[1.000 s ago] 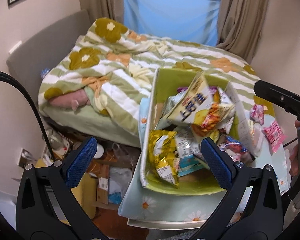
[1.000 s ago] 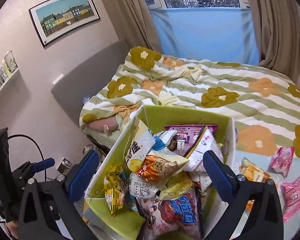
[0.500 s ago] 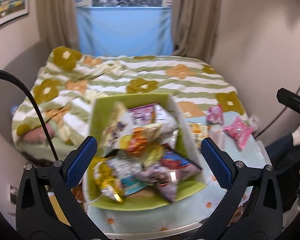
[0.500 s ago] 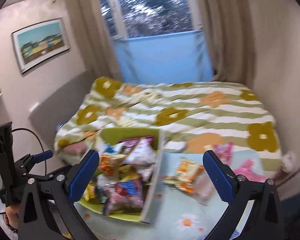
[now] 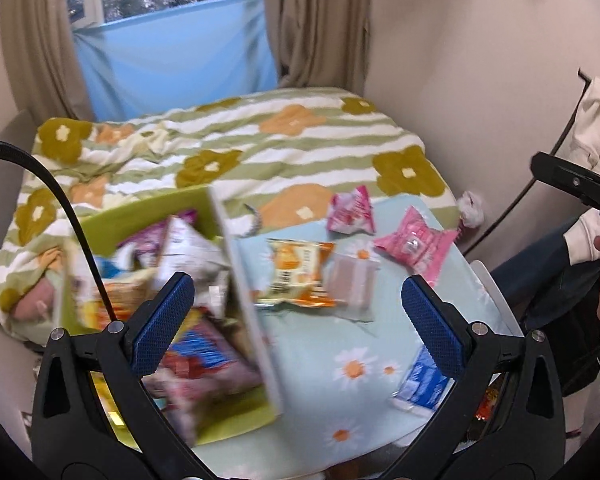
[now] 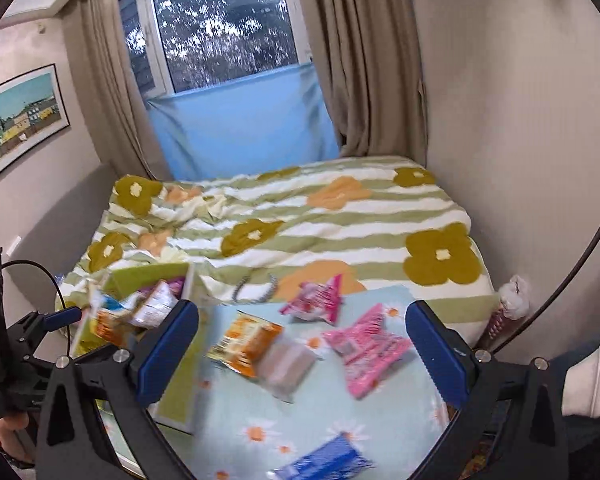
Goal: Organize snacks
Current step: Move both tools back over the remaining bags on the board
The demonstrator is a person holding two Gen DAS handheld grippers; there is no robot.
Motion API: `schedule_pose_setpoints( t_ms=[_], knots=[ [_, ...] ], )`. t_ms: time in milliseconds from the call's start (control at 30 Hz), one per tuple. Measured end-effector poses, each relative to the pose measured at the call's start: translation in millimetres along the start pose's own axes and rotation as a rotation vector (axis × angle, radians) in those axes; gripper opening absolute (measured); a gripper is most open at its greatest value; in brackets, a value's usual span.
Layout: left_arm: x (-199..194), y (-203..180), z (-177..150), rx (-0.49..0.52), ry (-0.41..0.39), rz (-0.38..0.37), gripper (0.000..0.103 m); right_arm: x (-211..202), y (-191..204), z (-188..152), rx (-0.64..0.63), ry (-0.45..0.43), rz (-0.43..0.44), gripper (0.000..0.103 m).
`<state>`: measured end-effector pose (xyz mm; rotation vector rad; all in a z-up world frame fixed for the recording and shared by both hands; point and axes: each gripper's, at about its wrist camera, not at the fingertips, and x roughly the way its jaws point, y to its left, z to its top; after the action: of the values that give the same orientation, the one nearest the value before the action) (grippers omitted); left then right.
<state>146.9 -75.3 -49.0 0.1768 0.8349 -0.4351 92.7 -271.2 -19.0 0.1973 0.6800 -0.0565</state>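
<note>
A green box (image 5: 140, 212) (image 6: 148, 274) heaped with several snack packets stands at the left of a small table with a daisy cloth (image 5: 340, 344) (image 6: 324, 412). To its right lie an orange packet (image 5: 296, 268) (image 6: 246, 342), a pale clear packet (image 5: 352, 284) (image 6: 286, 364), two pink packets (image 5: 350, 210) (image 5: 414, 242) (image 6: 314, 300) (image 6: 370, 346) and a blue packet (image 5: 422, 384) (image 6: 328, 460). My left gripper (image 5: 296, 328) hangs open above the box's right wall. My right gripper (image 6: 304, 354) is open over the loose packets. Both hold nothing.
A bed with a green-striped flower quilt (image 5: 236, 148) (image 6: 300, 224) lies right behind the table. Curtains, a window and a blue sheet (image 6: 240, 124) fill the back wall. A person's sleeve and hand (image 5: 592, 248) with the other gripper sit at the right edge.
Both views have swung right and pulled back from the box. The loose packets on the cloth now sit between the fingers. Both grippers have stayed open and empty.
</note>
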Motion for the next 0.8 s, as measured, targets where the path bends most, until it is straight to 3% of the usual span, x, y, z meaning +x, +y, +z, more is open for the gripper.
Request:
schedule_pose_setpoints(
  t_ms=[367,633,800],
  knots=[
    [116.1,-87.0,-23.4,0.126,0.137,0.08,0.102,92.1,-86.9,-10.4,-0.082,0.17,0.093,0.103],
    [184.7,-109.7,-36.7,0.234,0.189,0.126,0.102,169.7,-104.6,-41.5,-0.133,0.284,0.177,0.103],
    [211.2,-107.5,-36.2,0.267,0.224,0.157,0.102,196.6,-109.2,-54.1,-0.14,0.337,0.213,0.103]
  ],
)
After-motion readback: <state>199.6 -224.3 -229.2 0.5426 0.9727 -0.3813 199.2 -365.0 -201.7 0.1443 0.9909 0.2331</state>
